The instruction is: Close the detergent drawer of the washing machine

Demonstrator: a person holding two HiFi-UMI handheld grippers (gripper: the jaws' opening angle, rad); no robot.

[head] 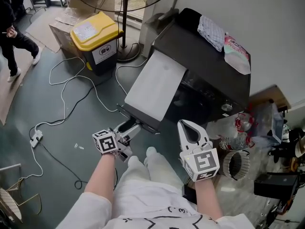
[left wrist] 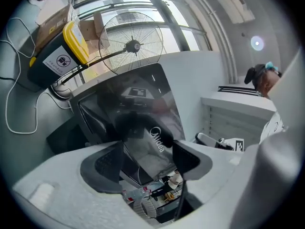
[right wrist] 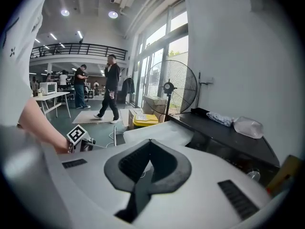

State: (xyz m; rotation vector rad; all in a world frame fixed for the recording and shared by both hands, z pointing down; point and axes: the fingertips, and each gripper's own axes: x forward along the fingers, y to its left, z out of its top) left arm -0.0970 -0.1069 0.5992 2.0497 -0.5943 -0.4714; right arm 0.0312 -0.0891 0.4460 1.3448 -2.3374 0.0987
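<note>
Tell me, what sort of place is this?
Probably a big open workshop or lab hall, not a home laundry room: the washing machine stands near loose floor cables and a pedestal fan, and the right gripper view shows a mezzanine railing with people around tables.

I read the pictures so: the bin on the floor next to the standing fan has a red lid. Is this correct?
Not quite. The bin has a yellow lid, not a red one, as the head view shows. It does stand on the floor next to the standing fan.
</note>
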